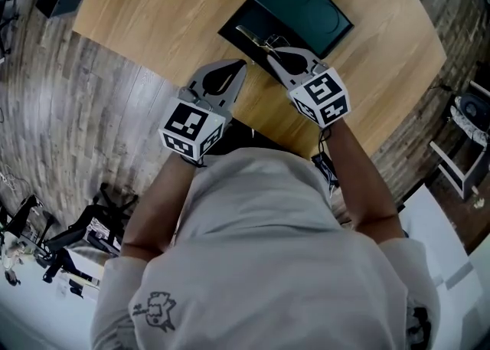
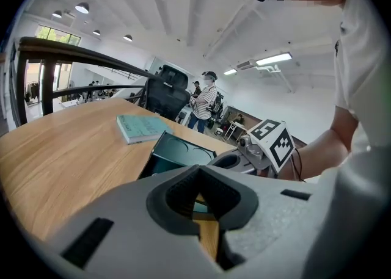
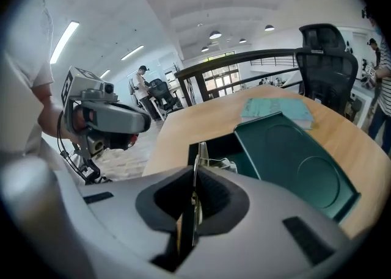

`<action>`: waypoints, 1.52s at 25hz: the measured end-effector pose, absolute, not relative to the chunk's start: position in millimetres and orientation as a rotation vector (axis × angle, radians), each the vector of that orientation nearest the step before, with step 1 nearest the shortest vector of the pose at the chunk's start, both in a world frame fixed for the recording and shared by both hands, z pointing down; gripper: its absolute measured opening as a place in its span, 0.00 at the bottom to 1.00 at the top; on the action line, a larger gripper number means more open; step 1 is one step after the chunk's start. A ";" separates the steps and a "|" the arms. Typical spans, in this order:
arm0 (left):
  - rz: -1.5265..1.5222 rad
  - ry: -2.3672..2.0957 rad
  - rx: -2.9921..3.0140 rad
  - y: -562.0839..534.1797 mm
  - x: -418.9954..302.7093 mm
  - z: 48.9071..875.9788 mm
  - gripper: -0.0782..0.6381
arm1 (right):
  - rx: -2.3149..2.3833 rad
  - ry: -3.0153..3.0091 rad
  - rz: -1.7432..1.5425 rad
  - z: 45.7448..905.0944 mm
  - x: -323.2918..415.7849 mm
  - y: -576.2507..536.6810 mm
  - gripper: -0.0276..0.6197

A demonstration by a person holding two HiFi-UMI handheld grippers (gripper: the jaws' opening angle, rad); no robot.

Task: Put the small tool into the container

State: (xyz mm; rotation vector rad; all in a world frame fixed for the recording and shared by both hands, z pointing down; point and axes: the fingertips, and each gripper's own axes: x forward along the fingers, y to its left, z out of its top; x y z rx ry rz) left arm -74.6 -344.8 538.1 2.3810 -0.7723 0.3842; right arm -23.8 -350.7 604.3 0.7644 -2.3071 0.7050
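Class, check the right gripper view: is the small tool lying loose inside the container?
No, the small tool is clamped between the shut jaws of the right gripper, not lying in the container.

in front of me a wooden table [image 1: 161,11] bears a dark green container [image 1: 306,13], open, and a teal book [image 3: 278,112] lying flat near it.
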 end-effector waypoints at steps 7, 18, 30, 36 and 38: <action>0.394 -0.764 2.356 -345.3 -73.0 549.0 0.12 | 0.720 -2.238 0.747 638.5 -22.0 -350.3 0.07; 0.403 -0.747 2.334 -344.1 -71.0 558.0 0.12 | 0.693 -2.128 0.815 670.5 -18.6 -351.3 0.09; 0.416 -0.760 2.342 -335.2 -68.3 555.4 0.12 | 0.802 -2.105 0.747 662.2 -1.9 -362.8 0.28; 0.406 -0.787 2.362 -329.4 -63.9 542.0 0.12 | 0.814 -2.140 0.724 640.1 1.8 -357.6 0.28; 0.407 -0.797 2.372 -324.9 -62.8 537.9 0.12 | 0.814 -2.158 0.717 632.8 1.6 -352.3 0.28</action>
